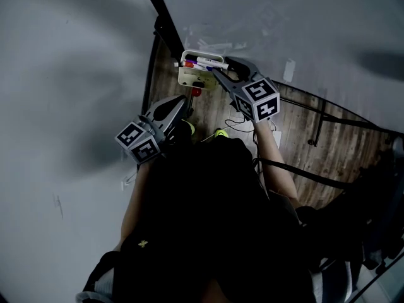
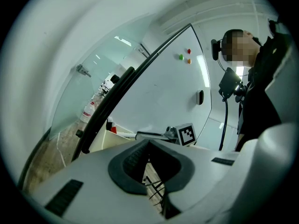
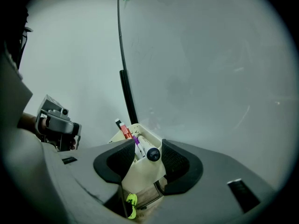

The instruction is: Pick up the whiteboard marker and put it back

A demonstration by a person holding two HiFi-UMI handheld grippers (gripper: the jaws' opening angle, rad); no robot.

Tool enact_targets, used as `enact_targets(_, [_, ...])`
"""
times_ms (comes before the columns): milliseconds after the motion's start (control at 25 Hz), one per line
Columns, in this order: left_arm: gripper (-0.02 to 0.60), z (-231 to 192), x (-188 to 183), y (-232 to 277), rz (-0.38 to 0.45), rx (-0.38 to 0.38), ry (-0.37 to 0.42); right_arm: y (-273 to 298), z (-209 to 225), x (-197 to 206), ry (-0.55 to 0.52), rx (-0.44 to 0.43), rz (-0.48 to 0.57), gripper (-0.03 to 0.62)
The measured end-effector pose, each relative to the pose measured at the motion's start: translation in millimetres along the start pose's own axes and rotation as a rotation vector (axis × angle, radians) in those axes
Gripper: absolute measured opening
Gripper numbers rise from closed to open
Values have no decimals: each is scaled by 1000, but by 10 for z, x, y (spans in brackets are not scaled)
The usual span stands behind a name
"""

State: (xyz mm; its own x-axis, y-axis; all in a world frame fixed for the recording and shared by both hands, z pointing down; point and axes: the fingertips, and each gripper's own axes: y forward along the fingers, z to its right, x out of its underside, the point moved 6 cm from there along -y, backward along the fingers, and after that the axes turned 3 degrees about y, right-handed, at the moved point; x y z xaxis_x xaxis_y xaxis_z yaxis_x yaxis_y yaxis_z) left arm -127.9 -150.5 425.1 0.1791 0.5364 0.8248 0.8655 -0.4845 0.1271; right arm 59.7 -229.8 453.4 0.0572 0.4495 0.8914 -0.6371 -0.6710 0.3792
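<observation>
A cream marker holder (image 1: 188,76) hangs at the whiteboard's lower edge, with several markers lying in it. My right gripper (image 1: 219,64) reaches it from the right. In the right gripper view, my right gripper (image 3: 146,144) is open, one jaw on each side of the holder (image 3: 142,175). A white marker with a black cap (image 3: 153,154) lies on top between the jaws, with a gap to the left pad. A purple marker (image 3: 136,141) and a red marker (image 3: 124,130) lie behind it. My left gripper (image 1: 184,99) hangs shut and empty below the holder, tips together (image 2: 149,143).
The whiteboard (image 1: 265,24) stands in a black frame (image 1: 165,27) over a wooden floor (image 1: 297,137) with cables. Coloured magnets (image 2: 184,58) stick to the board. Bottles (image 2: 93,104) stand behind a glass pane at the left. The person's yellow-green shoes (image 1: 221,132) are below.
</observation>
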Motion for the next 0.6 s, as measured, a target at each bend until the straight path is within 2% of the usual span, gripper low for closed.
enact_targets(80, [3,-29,34,-25,7,-9,-8,33,15,16,-12,-2,-8,149])
enact_targets(240, [2,-73,89,-58,14,-27,-21,77,66,43,-27,4,-16,119])
enact_targets(600, [2,-61,97,-40,22,-37,-24,112,100,50,-24,-30,-15,98])
